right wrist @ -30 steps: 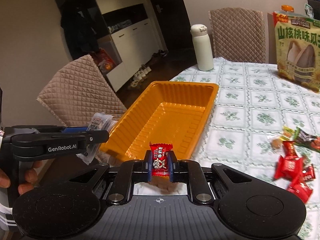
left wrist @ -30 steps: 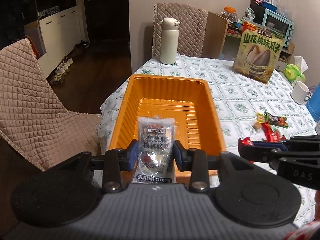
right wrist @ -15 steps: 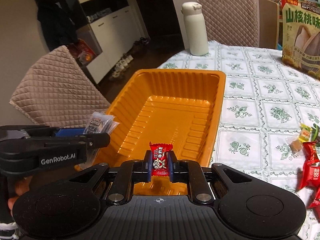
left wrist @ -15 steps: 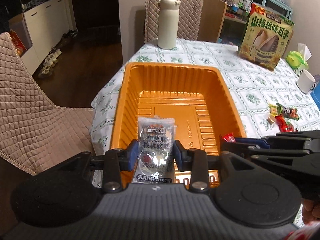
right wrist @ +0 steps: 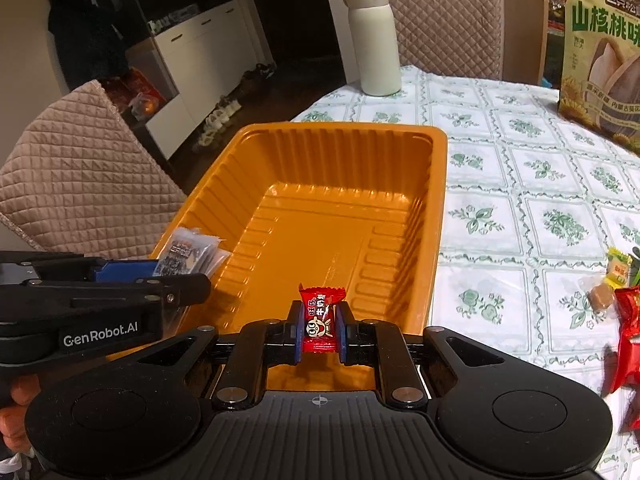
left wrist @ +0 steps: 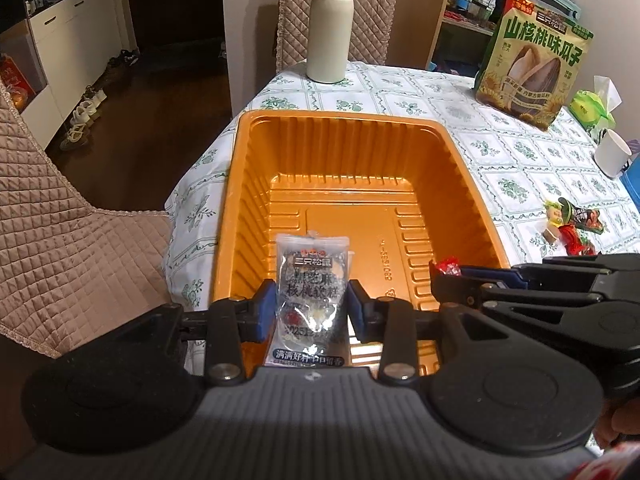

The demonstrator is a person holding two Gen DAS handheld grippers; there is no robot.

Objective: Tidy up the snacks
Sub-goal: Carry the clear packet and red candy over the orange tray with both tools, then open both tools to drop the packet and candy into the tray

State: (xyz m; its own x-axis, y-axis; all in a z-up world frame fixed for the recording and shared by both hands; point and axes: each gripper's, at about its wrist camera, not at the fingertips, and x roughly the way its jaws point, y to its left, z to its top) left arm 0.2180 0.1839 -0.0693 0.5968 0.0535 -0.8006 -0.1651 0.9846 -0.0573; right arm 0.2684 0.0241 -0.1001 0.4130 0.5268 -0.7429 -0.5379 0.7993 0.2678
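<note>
Orange tray (left wrist: 452, 168) at the table's near left corner, long side running away from the grippers: thin moulded plastic, ribbed walls, rolled rim, glossy stepped floor bare across its whole far stretch. Left gripper (left wrist: 312, 312) over the tray's near end, blue pads clamped on a packet (left wrist: 312, 284) of clear crinkled film with dark print, held upright, its lower edge hanging past the pads. Right gripper (right wrist: 319, 324) just right of that, also over the near end, jaws narrow and pinching a red candy (right wrist: 320, 316), a small twist-wrapped sweet standing on end, shiny foil, frilled top. From the left wrist, right gripper's black arm (left wrist: 540, 292) crossing low over the tray's near right rim, the candy's red tip showing at its end. Left of the tray, the tablecloth (right wrist: 520, 208) dropping straight off the table edge, then a quilted beige chair (right wrist: 76, 168) close by. Right of the tray, flat cloth with green floral squares, open up to loose sweets (left wrist: 572, 224) in red and green wrappers. Beyond the tray's far rim, open cloth, then a smooth cream bottle (left wrist: 330, 24), cylindrical with a flip lid, near the far edge. Further right of the tray, a tall seed bag (left wrist: 532, 52), matte green, standing, and a white cup (left wrist: 612, 152).
</note>
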